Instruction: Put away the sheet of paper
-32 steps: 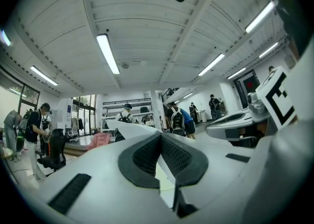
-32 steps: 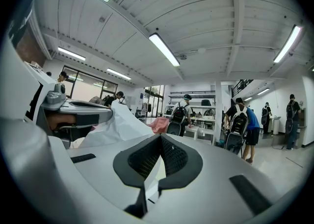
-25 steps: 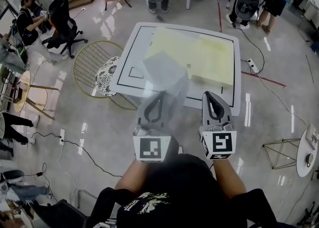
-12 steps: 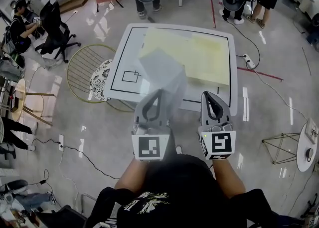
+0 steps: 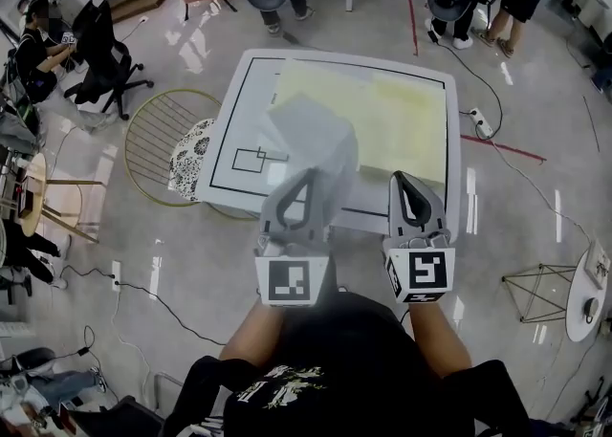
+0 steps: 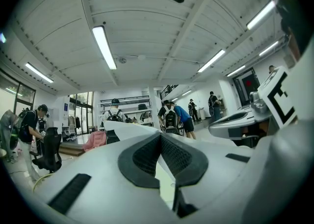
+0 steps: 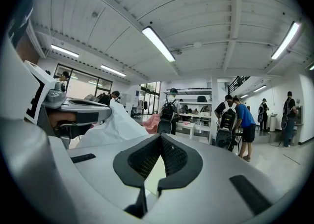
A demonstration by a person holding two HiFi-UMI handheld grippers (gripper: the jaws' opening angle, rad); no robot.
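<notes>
Sheet of paper point(image 5: 312, 139) pinched in left tongs point(image 5: 306, 178) tips.

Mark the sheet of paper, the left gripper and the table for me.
sheet of paper point(image 5: 311, 143): head view, middle of the raised sheet.
left gripper point(image 5: 306, 177): head view, between its closed fingertips.
table point(image 5: 251, 105): head view, bare white top at left.

Sheet point(image 5: 311, 134) in left gripper point(image 5: 308, 177) over table point(image 5: 244, 91); right gripper point(image 5: 403, 179) beside; chair point(image 5: 158, 134) left.
</notes>
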